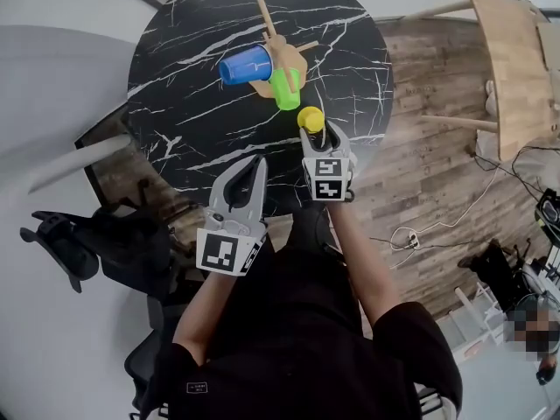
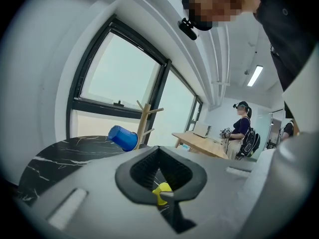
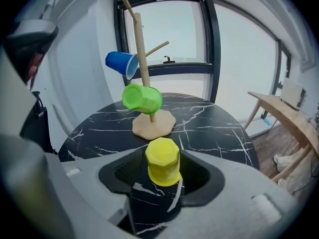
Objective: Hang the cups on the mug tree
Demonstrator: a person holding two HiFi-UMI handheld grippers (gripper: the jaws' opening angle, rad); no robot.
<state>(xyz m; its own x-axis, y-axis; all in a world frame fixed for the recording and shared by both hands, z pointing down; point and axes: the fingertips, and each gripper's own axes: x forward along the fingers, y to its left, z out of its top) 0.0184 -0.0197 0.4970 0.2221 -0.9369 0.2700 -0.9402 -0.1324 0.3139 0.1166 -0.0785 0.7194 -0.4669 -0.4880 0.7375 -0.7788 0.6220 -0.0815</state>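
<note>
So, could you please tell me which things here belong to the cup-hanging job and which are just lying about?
Job: mug tree; blue cup and green cup, already hung; yellow cup, upside down between the open right gripper jaws.
Lying about: wooden table, cables on the floor, black chair.

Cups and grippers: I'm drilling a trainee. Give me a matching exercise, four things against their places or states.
1 blue plastic cup
2 green plastic cup
3 yellow plastic cup
4 left gripper

A jaws shut, empty
B on the black marble table, between the open right gripper's jaws
C upper peg of the wooden mug tree
D lower peg

Pairs: 1-C, 2-D, 3-B, 4-A
</note>
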